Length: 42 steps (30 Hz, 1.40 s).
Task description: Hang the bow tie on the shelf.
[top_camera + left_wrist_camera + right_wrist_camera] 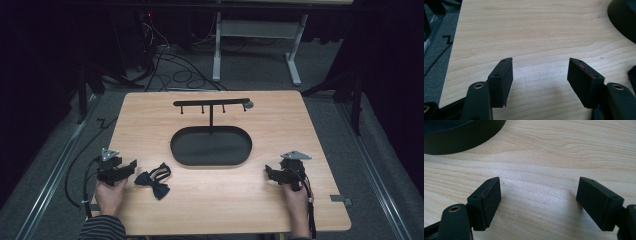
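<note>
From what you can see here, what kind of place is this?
Probably a lab or recording workspace, not a home. A light wooden table stands on grey carpet, loose cables lie on the floor behind it, and the legs of another desk show amid dark surroundings.

No text, label, brand, number or sign can be read in these pictures. The wooden counter (280, 200) is plain, with only its grain on it. The black oval tray (185, 150) and the dark bow tie (155, 180) carry no writing. The inner pad of the left tool (540, 75) has a reddish mark, but it forms no letter.
</note>
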Available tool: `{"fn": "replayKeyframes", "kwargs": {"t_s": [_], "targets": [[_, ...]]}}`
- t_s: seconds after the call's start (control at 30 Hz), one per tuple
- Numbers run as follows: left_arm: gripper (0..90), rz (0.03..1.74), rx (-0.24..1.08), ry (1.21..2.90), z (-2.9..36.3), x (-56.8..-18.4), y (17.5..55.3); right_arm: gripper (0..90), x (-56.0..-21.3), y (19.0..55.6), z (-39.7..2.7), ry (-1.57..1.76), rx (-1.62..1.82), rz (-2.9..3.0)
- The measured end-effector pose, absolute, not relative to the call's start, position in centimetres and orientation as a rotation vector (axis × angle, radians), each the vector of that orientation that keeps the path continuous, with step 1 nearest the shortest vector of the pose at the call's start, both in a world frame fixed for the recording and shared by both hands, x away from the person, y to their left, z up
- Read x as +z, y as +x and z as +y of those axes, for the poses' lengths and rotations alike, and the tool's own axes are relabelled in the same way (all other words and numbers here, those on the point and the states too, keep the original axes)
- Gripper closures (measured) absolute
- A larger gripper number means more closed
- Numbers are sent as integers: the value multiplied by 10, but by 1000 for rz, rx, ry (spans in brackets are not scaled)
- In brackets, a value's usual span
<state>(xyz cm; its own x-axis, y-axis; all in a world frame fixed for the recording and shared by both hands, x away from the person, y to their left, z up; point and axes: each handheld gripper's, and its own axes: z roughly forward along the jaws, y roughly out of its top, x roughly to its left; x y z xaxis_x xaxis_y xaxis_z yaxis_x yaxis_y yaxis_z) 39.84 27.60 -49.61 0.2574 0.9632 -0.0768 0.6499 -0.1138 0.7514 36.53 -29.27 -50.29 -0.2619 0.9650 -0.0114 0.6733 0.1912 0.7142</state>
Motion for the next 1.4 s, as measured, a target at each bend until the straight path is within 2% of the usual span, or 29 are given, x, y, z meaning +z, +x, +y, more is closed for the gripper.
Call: {"fn": "replayKeyframes", "kwargs": {"t_s": [0.33, 0.57, 0.73, 1.0, 1.4], "targets": [[424, 1500, 558, 1825, 278, -483, 392, 211, -503, 365, -293, 1529, 833, 2007], [450, 1439, 539, 1838, 273, -466, 381, 211, -503, 365, -293, 1531, 832, 2006], [468, 1382, 461, 1830, 262, -460, 374, 211, -503, 365, -293, 1531, 833, 2007], [490, 1287, 419, 1872, 241, -452, 373, 211, -503, 365, -293, 1531, 833, 2006], [544, 1227, 366, 1952, 223, -458, 377, 211, -503, 365, -293, 1531, 833, 2006]]}}
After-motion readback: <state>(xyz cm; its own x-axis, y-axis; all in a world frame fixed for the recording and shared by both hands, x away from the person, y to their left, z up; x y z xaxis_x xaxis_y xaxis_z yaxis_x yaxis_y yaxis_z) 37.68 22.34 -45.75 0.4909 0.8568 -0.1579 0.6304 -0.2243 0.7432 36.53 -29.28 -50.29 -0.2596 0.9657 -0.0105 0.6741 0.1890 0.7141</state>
